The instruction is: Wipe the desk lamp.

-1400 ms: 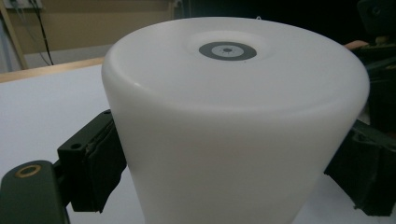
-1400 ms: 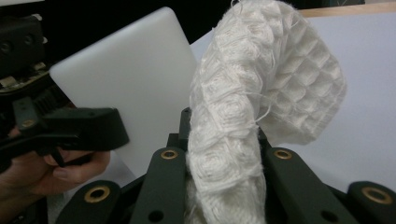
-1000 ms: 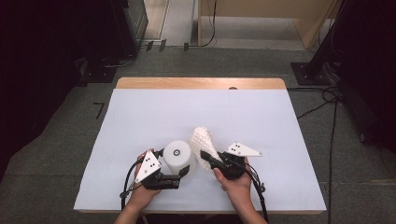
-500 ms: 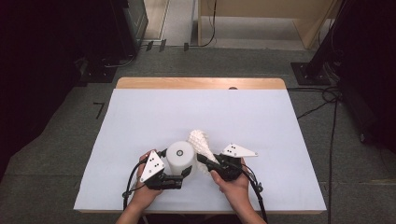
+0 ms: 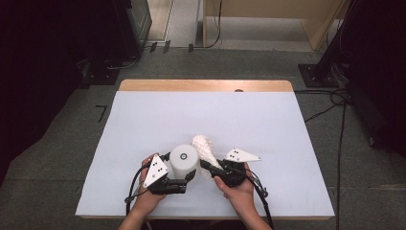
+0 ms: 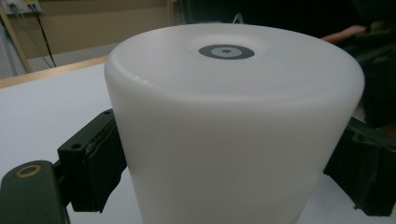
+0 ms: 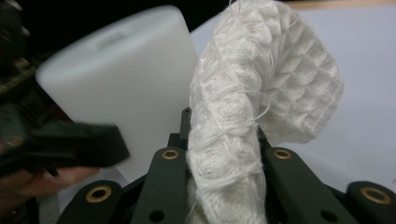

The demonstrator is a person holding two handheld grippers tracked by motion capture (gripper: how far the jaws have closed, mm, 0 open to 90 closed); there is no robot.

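Left claw [image 5: 189, 176] grips the white cylinder [image 5: 185, 161] by its sides, upright near the tabletop's [image 5: 143, 120] front edge. Right claw [image 5: 207, 167] is clamped on the white waffle cloth [image 5: 203, 146], just beside the cylinder.

Cloth [image 5: 204, 146] just right of cylinder [image 5: 185, 160]

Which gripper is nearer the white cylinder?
Left. The left gripper is shut on the white cylinder, jaws on both its sides. The right gripper sits just beside it, shut on a white waffle-weave cloth.
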